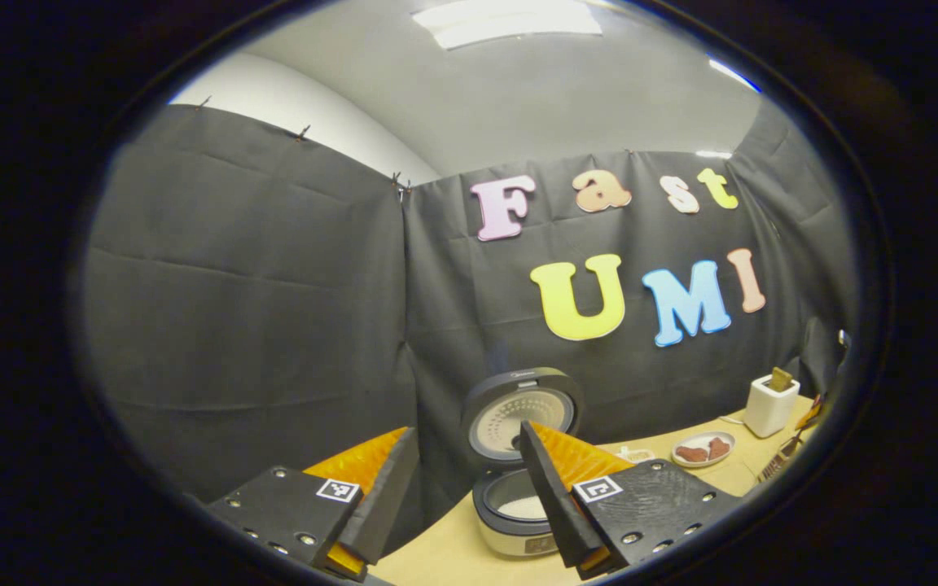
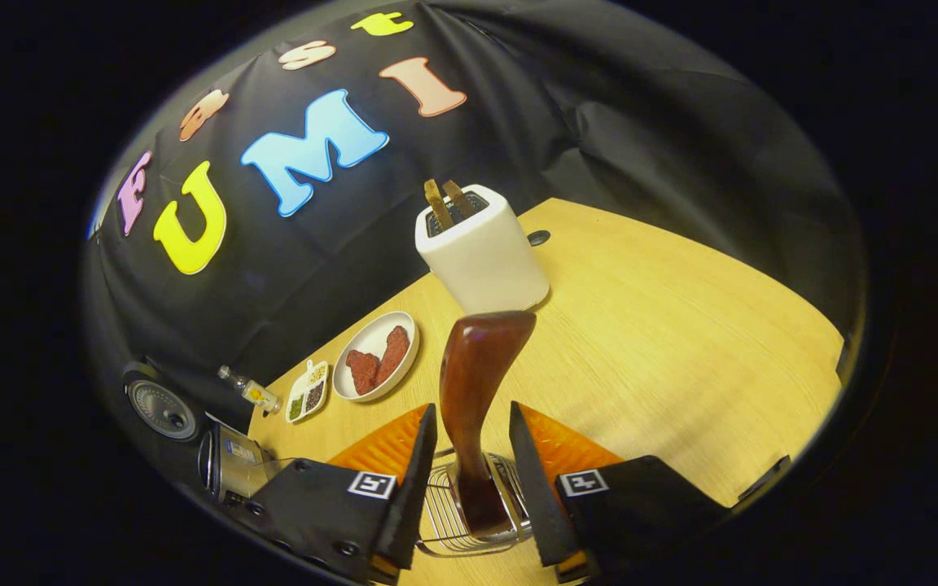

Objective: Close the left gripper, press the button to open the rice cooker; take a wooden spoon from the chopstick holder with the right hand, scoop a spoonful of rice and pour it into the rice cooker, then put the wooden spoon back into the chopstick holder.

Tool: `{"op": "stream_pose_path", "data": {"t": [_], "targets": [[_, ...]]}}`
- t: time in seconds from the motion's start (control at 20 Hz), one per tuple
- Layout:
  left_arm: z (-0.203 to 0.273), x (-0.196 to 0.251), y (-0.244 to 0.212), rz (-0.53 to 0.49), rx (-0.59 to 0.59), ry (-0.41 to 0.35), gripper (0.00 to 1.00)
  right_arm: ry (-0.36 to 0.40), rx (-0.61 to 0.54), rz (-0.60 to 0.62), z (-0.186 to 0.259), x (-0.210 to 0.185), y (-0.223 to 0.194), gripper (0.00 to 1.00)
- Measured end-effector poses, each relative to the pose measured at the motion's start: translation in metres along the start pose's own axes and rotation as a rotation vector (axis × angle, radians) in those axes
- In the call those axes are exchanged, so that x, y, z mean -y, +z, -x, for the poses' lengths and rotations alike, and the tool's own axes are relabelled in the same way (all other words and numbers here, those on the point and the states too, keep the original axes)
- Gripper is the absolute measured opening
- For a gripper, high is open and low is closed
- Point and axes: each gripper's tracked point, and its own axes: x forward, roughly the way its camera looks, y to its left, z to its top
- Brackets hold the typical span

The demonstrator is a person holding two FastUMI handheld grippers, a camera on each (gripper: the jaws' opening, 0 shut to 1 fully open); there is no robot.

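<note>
**Right gripper view: spoon sits between the fingers, not grabbed yet**

Right gripper view has the wooden spoon [image 2: 475, 407] standing up in the wire chopstick holder [image 2: 469, 521], handle end up. The right gripper [image 2: 469, 480] is down around it, one finger on each side. Fingers are open, w/ a gap on both sides of the spoon, so it holds nothing yet.

I think this is the "take the spoon" step. Next move: squeeze shut on the handle, then lift straight up so the spoon doesn't catch on the wires.

Left gripper view shows the rice cooker [image 1: 518, 509] w/ its lid [image 1: 520, 417] already up and something white in the pot. So the button step looks done. The left gripper [image 1: 469, 480] hangs in the air near the cooker, fingers apart, holding nothing.

Farther out on the table [image 2: 681, 342]: a white toaster [image 2: 481, 252] just behind the spoon, a plate w/ red pieces [image 2: 377, 354], a small tray of seeds [image 2: 306, 392] and a little bottle [image 2: 251, 391]. I can't tell where the rice to scoop is.
</note>
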Motion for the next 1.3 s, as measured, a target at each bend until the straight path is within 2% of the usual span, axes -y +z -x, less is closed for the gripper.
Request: {"op": "stream_pose_path", "data": {"t": [0.1, 0.15, 0.2, 0.25, 0.7, 1.0, 1.3], "targets": [[0.000, -0.001, -0.005, -0.002, -0.009, 0.000, 0.78, -0.004, 0.000, -0.006, 0.001, -0.002, 0.000, 0.22], [0.000, -0.001, -0.006, 0.002, -0.011, 0.000, 0.78, 0.002, 0.002, -0.002, 0.000, -0.002, 0.001, 0.22], [0.000, -0.002, -0.007, 0.008, -0.015, -0.001, 0.78, -0.025, 0.007, 0.018, -0.008, 0.004, -0.004, 0.22], [0.000, -0.002, -0.010, 0.013, -0.021, -0.002, 0.78, -0.027, 0.025, 0.032, 0.009, 0.001, 0.005, 0.12], [-0.019, 0.004, -0.023, 0.044, -0.033, -0.031, 0.78, 0.010, 0.204, 0.162, 0.054, -0.042, 0.051, 0.12], [-0.025, 0.005, -0.030, 0.060, -0.044, -0.058, 0.78, 0.146, 0.246, 0.204, 0.079, -0.120, 0.048, 0.12], [-0.026, -0.010, -0.042, 0.069, -0.062, -0.053, 0.78, 0.272, 0.218, 0.281, 0.080, -0.196, 0.007, 0.12]]}}
